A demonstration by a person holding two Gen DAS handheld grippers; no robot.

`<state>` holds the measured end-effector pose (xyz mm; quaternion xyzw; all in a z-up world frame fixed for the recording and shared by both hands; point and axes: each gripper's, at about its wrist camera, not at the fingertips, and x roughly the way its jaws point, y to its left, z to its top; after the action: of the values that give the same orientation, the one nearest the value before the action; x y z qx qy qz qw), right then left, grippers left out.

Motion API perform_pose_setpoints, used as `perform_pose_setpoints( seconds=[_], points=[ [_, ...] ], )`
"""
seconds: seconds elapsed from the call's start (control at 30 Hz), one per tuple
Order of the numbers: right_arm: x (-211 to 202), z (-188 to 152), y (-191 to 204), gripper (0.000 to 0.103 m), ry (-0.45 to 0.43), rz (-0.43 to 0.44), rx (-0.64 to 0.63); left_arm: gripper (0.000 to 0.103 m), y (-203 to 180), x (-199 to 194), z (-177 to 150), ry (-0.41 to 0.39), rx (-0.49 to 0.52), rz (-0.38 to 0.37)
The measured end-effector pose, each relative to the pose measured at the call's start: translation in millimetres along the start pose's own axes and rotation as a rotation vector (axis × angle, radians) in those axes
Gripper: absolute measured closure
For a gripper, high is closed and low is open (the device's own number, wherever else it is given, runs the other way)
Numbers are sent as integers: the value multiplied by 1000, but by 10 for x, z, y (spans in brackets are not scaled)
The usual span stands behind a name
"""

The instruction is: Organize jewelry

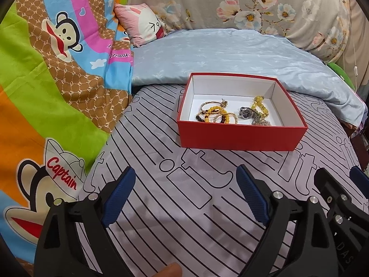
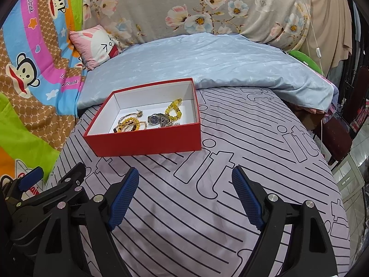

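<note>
A rectangular red cardboard box with a white interior point(image 1: 239, 136) sits on the striped lilac bedsheet point(image 1: 184, 207), holding yellow and brown beaded bracelets point(image 1: 216, 115) and a steel-link wristwatch point(image 1: 248, 113). The left gripper point(image 1: 185, 180) and right gripper point(image 2: 185, 180), both black with ribbed blue pads, hover spread apart and empty above the sheet, just short of the box.

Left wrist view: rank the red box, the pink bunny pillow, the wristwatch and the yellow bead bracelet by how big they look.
1. red box
2. pink bunny pillow, though it lies farther back
3. and 4. wristwatch and yellow bead bracelet: too alike and tangled to rank.
</note>
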<state>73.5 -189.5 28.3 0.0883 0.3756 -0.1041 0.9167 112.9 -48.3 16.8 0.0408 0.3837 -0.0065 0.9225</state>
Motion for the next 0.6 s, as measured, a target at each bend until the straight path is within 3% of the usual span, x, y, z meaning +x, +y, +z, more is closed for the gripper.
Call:
perform_pose_setpoints(
  seconds=[0.4, 0.6],
  points=[
    [-11, -8, -7, 18, -1, -8, -1, 5, 23, -23, -23, -3, 1, 29],
    [-7, -36, -7, 17, 2, -12, -6, 5, 32, -7, -41, 8, -2, 34]
  ],
)
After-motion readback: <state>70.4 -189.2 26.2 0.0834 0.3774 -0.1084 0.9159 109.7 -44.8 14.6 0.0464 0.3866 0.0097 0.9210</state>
